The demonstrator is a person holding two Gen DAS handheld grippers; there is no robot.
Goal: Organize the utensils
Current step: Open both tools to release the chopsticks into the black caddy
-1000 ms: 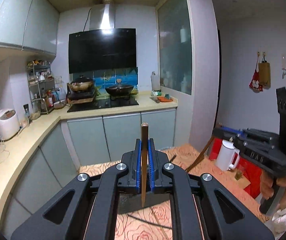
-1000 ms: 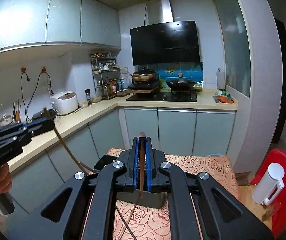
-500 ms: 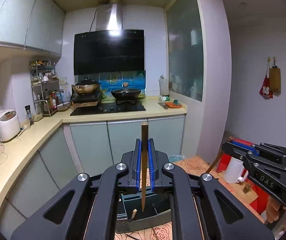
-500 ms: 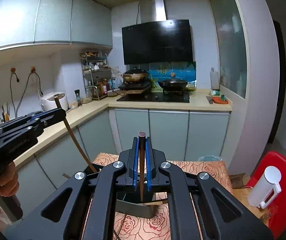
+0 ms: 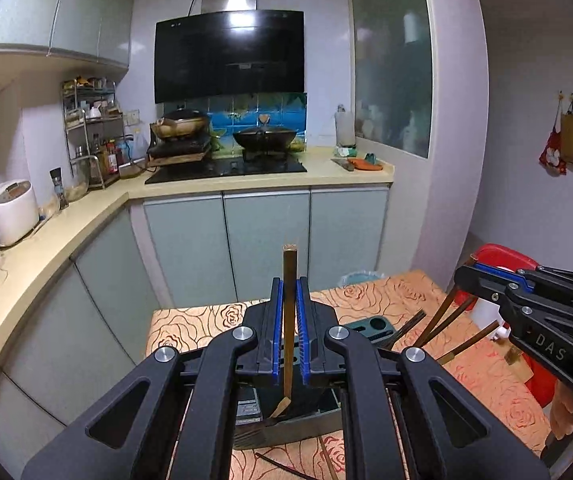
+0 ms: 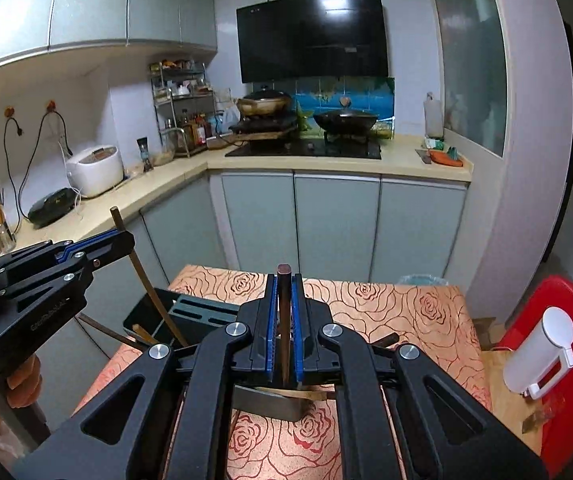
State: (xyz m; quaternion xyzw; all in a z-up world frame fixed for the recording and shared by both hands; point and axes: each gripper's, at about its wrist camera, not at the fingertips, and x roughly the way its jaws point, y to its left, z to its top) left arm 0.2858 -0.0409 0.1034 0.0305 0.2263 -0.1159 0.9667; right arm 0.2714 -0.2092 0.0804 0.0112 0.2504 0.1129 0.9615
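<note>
Chopsticks (image 5: 289, 312) (image 6: 285, 312) are clamped upright in both my left gripper (image 5: 289, 344) and right gripper (image 6: 285, 340). I'm mid-delivery, I judge; next, each tip needs aiming into the dark holder (image 6: 202, 312).

Small kitchen, pale walls. Black range hood (image 5: 228, 54) as landmark: hob (image 5: 226, 166) below it, grey-green base cabinets (image 5: 266, 240) beneath, spice rack (image 5: 90, 136) to left, frosted glass panel (image 5: 392, 76) to right, wall cabinets (image 6: 86, 4) upper left.
</note>
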